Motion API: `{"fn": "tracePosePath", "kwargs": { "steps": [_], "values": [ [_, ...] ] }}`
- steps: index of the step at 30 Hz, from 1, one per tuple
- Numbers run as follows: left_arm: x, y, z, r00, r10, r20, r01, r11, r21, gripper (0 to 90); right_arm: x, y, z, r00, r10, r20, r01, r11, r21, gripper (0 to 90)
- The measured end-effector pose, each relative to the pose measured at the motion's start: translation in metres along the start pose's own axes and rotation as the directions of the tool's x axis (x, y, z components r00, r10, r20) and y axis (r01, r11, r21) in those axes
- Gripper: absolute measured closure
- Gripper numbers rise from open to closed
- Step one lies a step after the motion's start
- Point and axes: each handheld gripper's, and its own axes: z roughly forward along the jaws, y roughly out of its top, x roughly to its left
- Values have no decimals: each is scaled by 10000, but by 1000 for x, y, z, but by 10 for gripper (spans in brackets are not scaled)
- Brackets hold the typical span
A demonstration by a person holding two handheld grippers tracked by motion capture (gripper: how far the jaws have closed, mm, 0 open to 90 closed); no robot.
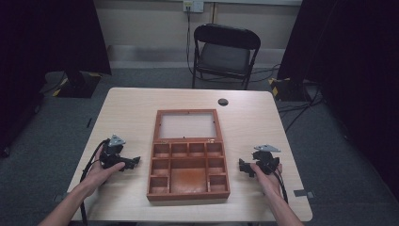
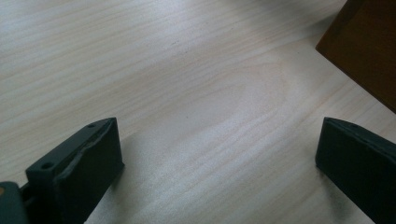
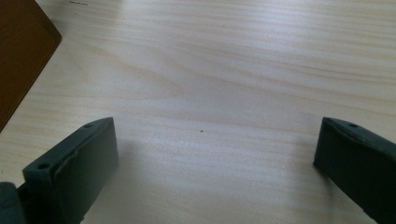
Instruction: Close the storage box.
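Left gripper point(image 1: 133, 162) and right gripper point(image 1: 243, 166) low over the pale table point(image 1: 127, 108), jaws spread wide, nothing between. Wooden compartment box point(image 1: 188, 175) between them, glass lid point(image 1: 188, 125) open flat. Black folding chair point(image 1: 225, 55) beyond.

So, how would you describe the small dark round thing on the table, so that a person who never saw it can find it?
Start from the light wooden table and go to its far edge, the side nearest the folding chair. Just beyond the open lid of the wooden box, slightly to the right, sits the dark round disc. It is alone there, flat and black.
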Motion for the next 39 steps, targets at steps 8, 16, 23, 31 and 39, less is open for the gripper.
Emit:
{"fn": "tracePosePath", "kwargs": {
  "steps": [8,16,23,31,39],
  "values": [
    [-1,4,-4,9996,-255,101,252,9993,261,52,0,2,-1,10000,-40,-90,41,9998,211,0],
    [-1,8,-8,9985,-338,420,329,9993,203,161,3,4,-4,9995,-103,-298,104,9999,53,139],
    [-3,21,-16,9938,-751,823,782,9963,-353,160,11,9,-5,9941,-670,-850,671,9977,-16,161],
    [-4,35,-25,9924,-772,962,841,9941,-691,162,27,13,-6,9777,-1371,-1588,1398,9902,56,182],
    [-4,53,-24,9892,-1113,957,1220,9858,-1150,174,30,43,-6,9720,-1509,-1801,1401,9876,-713,201]
  ]
}}
